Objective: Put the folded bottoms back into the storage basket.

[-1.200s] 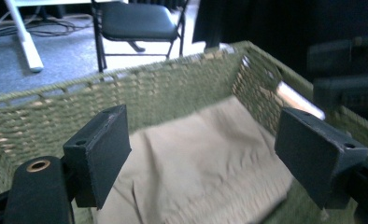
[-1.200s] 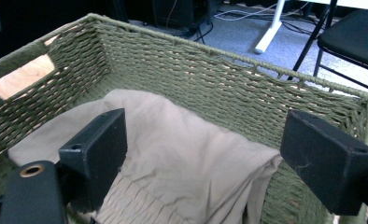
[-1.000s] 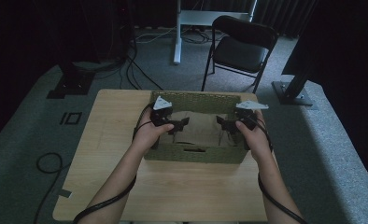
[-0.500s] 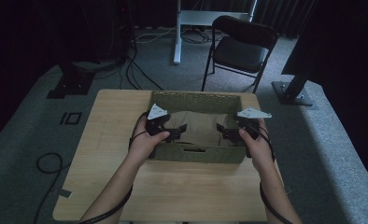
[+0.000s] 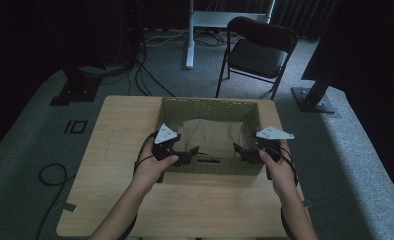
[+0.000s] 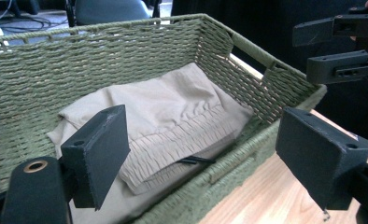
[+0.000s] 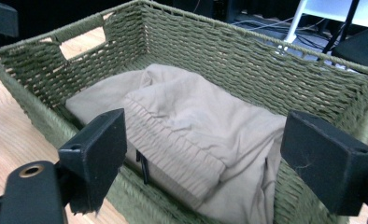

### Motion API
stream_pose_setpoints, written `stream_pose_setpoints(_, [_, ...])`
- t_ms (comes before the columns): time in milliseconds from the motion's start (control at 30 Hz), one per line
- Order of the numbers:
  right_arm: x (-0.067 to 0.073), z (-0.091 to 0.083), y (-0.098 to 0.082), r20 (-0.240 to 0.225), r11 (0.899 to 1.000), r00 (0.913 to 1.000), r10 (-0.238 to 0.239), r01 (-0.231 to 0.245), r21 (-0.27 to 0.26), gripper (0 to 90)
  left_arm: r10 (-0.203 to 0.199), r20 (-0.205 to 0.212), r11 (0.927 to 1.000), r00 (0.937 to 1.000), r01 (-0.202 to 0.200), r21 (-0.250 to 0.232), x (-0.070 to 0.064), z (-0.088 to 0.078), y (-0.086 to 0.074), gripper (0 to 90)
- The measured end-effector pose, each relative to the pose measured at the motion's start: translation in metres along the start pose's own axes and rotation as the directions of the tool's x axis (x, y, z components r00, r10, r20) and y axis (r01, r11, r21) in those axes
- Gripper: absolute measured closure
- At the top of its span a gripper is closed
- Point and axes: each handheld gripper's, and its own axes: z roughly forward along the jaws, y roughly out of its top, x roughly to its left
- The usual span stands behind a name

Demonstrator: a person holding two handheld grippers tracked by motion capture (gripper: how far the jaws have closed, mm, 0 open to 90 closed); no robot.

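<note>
A green woven basket point(image 5: 210, 102) stands at the middle of the wooden table point(image 5: 120, 130), and a folded beige cloth point(image 5: 212, 135) lies inside it. My left gripper point(image 5: 191, 151) hovers open at the left end of the basket's near wall. My right gripper point(image 5: 240, 150) hovers open at the right end, so the two point toward each other. In the left gripper view the open jaws point(image 6: 209, 161) straddle the near rim of the basket point(image 6: 102, 51), with the cloth point(image 6: 173, 107) beyond. In the right gripper view the open jaws point(image 7: 212, 161) frame the cloth point(image 7: 196, 112) and the basket point(image 7: 247, 60).
A black folding chair point(image 5: 257, 55) stands on the carpet behind the table, next to a white desk leg point(image 5: 190, 35). Cables run over the floor at the left. Bare tabletop lies left of and in front of the basket.
Both hands have drawn back toward the person, from over the basket's inside to its near wall. Both grippers stay open. The cloth and basket have not moved.
</note>
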Motion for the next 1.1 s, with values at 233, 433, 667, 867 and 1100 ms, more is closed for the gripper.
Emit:
stream_pose_setpoints(233, [0.003, -0.013, -0.012, 0.022, 1.000, 0.9997, -0.008, 0.008, -0.019, 13.4, 0.031, -0.002, 0.9995, 0.9995, -0.031, -0.004, -0.012, -0.012, -0.010, 17.3])
stream_pose_setpoints(433, [0.004, -0.021, -0.023, 0.044, 1.000, 0.9989, -0.017, 0.017, -0.014, 13.5, 0.027, 0.008, 0.9996, 0.9996, -0.027, 0.000, -0.017, -0.016, -0.023, 16.4])
stream_pose_setpoints(667, [0.007, -0.028, -0.041, 0.052, 1.000, 0.9986, -0.014, 0.014, -0.012, 13.5, 0.033, 0.008, 0.9995, 0.9994, -0.033, 0.000, -0.022, -0.024, -0.040, 16.4])
stream_pose_setpoints(867, [0.005, -0.035, -0.055, 0.086, 1.000, 0.9960, -0.022, 0.022, 0.006, 12.7, 0.024, 0.008, 0.9997, 0.9997, -0.024, 0.000, -0.022, -0.031, -0.051, 16.4])
stream_pose_setpoints(1100, [0.004, -0.036, -0.078, 0.070, 0.999, 0.9976, 0.003, -0.006, 0.038, 12.9, 0.003, 0.004, 0.9999, 1.0000, -0.003, 0.012, -0.017, -0.035, -0.070, 16.4])
